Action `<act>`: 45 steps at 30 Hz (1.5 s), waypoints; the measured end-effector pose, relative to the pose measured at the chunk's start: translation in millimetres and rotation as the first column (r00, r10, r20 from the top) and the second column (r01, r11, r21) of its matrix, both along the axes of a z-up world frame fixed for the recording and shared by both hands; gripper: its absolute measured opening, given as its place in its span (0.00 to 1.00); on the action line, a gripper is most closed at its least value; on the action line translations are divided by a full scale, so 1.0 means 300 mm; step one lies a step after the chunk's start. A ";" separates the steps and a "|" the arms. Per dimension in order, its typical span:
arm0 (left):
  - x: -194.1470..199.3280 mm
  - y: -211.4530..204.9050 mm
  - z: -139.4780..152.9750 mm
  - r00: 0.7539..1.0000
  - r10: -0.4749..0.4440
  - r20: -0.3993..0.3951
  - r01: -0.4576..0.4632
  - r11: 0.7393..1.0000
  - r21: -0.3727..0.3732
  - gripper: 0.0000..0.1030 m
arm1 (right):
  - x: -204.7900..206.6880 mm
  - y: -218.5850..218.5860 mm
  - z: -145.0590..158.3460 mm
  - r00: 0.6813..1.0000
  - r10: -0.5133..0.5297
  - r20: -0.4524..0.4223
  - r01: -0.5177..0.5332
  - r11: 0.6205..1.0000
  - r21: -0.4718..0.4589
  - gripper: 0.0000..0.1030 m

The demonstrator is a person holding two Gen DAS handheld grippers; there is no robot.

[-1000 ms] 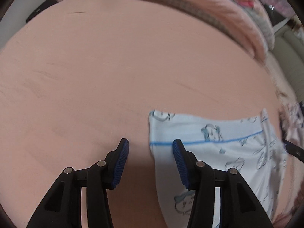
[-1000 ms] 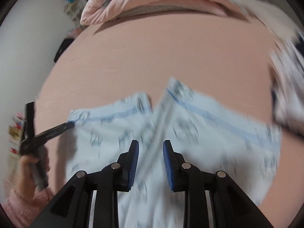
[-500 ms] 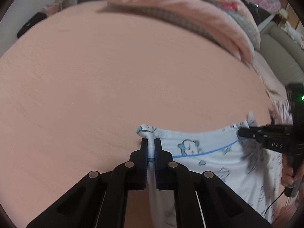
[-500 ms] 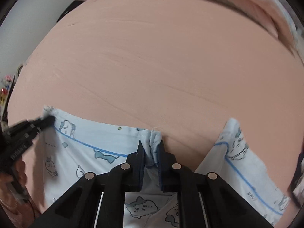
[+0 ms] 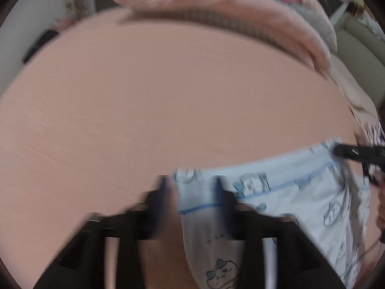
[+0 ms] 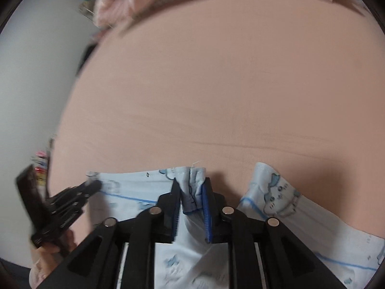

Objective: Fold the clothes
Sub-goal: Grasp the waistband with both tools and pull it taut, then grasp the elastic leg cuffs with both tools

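Garment: pale blue printed cloth [image 5: 300,192], cartoon figures and a blue trim line, lying at the near edge of the pink bed sheet [image 5: 168,101]; far hem runs left to right.
Left gripper [image 5: 190,187]: blurred; fingers spread apart, straddling the garment's left corner, nothing pinched.
Right gripper [image 6: 191,192]: fingers pressed on a bunched fold of the hem, cloth puckered up between the blue pads [image 6: 207,214].
Hem right of right gripper: a second flap [image 6: 272,190] stands up, apart from the pinched fold.
Far side: pink quilt [image 5: 228,14] heaped along the bed's far edge.
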State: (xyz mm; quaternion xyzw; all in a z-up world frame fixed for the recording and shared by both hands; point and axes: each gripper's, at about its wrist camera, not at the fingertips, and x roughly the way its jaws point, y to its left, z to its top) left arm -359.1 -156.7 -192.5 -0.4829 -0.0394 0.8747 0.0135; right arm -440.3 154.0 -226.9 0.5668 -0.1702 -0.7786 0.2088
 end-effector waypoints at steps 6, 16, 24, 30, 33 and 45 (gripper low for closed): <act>0.066 0.091 0.076 0.989 -0.025 -0.143 0.018 0.998 -0.056 0.63 | 0.202 0.188 0.163 0.987 -0.097 -0.130 0.099 0.995 0.009 0.42; 0.250 0.389 0.022 0.917 -0.397 -0.032 0.398 0.906 0.147 0.53 | 0.448 0.342 0.052 0.964 -0.237 -0.119 0.259 0.938 0.229 0.42; 0.228 0.502 0.017 0.892 -0.451 0.020 0.442 0.881 0.171 0.53 | 0.652 0.323 -0.040 0.972 -0.217 -0.092 0.235 0.915 0.326 0.42; 0.318 0.508 0.017 0.921 -0.384 0.074 0.373 0.919 0.126 0.53 | 0.723 0.121 -0.034 0.994 -0.052 -0.096 0.086 0.920 0.381 0.42; 0.416 0.478 0.044 0.934 -0.343 0.097 0.332 0.936 0.114 0.54 | 0.790 0.062 0.038 0.990 0.010 -0.139 0.046 0.918 0.393 0.42; 0.773 0.387 0.035 0.917 -0.372 0.147 0.364 0.928 0.079 0.53 | 1.171 -0.295 -0.015 0.858 0.477 -0.190 -0.241 0.700 0.672 0.42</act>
